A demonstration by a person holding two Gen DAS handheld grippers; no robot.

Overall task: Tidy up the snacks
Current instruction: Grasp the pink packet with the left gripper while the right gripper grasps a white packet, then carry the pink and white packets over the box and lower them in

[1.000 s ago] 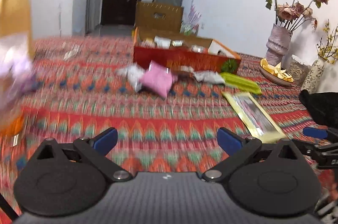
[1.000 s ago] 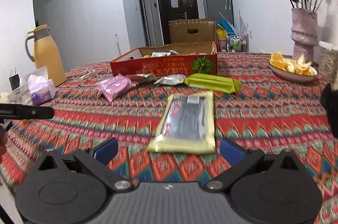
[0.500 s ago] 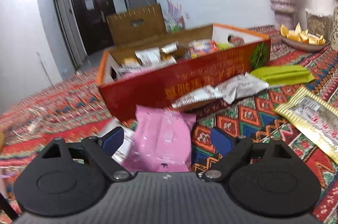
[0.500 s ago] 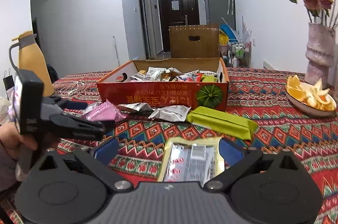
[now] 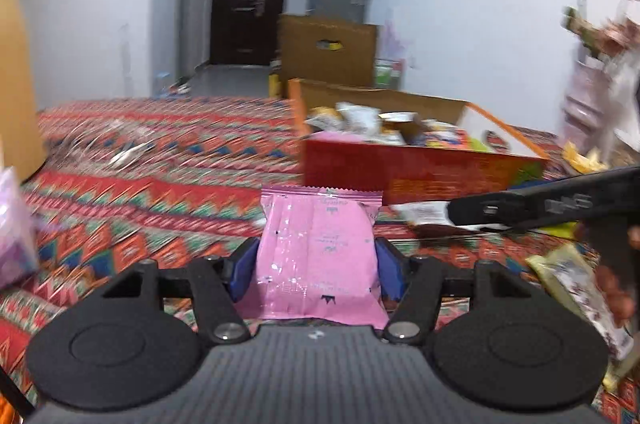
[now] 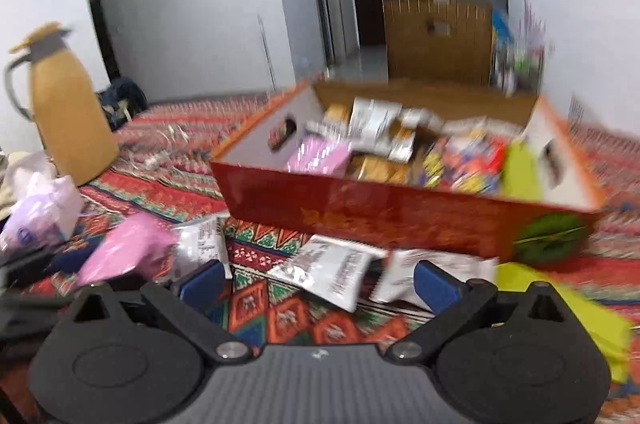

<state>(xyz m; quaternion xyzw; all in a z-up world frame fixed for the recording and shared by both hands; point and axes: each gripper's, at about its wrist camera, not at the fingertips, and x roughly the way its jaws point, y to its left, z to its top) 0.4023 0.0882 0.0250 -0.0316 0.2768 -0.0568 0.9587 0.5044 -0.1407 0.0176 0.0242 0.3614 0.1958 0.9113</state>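
- Pink glossy plastic snack packet [image 5: 318, 256] sits clenched between the blue pads of the left gripper [image 5: 316, 266], its crimped top edge upright and pointing toward 12 o'clock.
- Red open-topped cardboard box [image 5: 420, 169], already holding mixed snacks, lies at about 1 o'clock from that packet on the patterned red woven tablecloth [image 5: 160, 183]; my guess is the packet belongs in there.
- To do it well: carry the packet high enough to pass the near wall, release only over the box's contents, and steer away from the right tool's black finger crossing at 3 o'clock.
- Right gripper [image 6: 316, 282] is released, jaws wide, just above the silver-and-white foil wrappers [image 6: 332, 274] in front of the box; these look like its next pick.
- Half a second ago the left jaws were spread around the pink packet lying flat; now they have closed and lifted it. The right tool has moved closer to the box.
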